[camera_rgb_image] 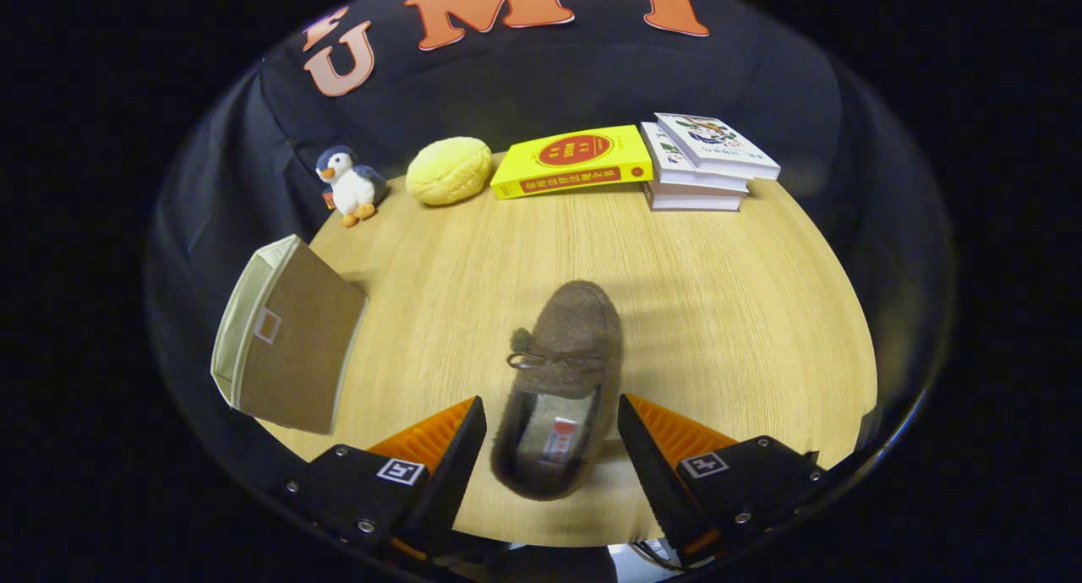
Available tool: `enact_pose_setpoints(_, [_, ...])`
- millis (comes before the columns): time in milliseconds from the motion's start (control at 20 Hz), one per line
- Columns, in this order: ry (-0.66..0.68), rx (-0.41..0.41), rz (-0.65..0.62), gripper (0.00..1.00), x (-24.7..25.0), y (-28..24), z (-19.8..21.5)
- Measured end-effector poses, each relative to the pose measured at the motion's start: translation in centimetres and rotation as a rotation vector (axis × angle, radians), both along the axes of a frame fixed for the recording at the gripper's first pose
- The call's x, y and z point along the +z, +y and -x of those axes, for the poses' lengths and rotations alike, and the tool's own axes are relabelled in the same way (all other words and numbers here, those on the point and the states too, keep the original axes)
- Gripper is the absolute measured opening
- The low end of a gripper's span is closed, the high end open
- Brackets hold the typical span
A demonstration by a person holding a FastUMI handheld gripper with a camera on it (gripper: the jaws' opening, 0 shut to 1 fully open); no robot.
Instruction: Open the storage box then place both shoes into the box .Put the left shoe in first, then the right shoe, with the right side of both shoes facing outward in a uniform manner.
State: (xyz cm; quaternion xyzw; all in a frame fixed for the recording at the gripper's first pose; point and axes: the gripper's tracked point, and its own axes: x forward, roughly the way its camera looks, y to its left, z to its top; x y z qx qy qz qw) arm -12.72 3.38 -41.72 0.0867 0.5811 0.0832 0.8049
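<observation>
- Gripper view: fisheye camera riding on the gripper, looking forward along its jaws and down onto the table.
- Range: close over the near table; shoe between the spread jaws.
- Far field: books along the table's back edge, booth wall beyond.

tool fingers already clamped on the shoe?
No. The tool is open, its fingers on either side of the brown shoe's heel with a gap visible on both sides.
</observation>
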Motion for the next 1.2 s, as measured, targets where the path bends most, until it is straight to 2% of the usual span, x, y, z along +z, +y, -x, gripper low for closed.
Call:
enact_pose_setpoints(300, [0.008, 0.033, 0.037, 0.84, -3.9, -1.2, -0.2])
enact_pose_setpoints(500, [0.004, 0.031, 0.04, 0.69, -6.0, -1.1, -1.6])
enact_pose_setpoints(600, [0.028, 0.011, 0.019, 0.56, -6.8, -0.5, -1.5])
enact_pose_setpoints(650, [0.047, 0.001, 0.033, 0.45, -7.3, -0.6, -1.3])
enact_pose_setpoints(700, [0.064, -0.005, 0.046, 0.39, -7.7, -0.9, -1.1])
enact_pose_setpoints(750, [0.069, -0.019, 0.045, 0.3, -7.8, -0.8, -1.2])
enact_pose_setpoints(800, [0.073, -0.043, 0.059, 0.26, -7.9, -1.2, -1.4])
enact_pose_setpoints(850, [0.083, -0.067, 0.06, 0.16, -7.9, -1.3, -1.5])
enact_pose_setpoints(950, [0.096, -0.107, 0.051, 0.06, -7.4, -1.3, -1.5])
enact_pose_setpoints(1100, [0.116, -0.17, 0.02, 0.04, -5.6, -0.2, -1.8])
enact_pose_setpoints(1200, [0.072, -0.188, 0.027, 0.04, -3.4, 0.5, -3.1])
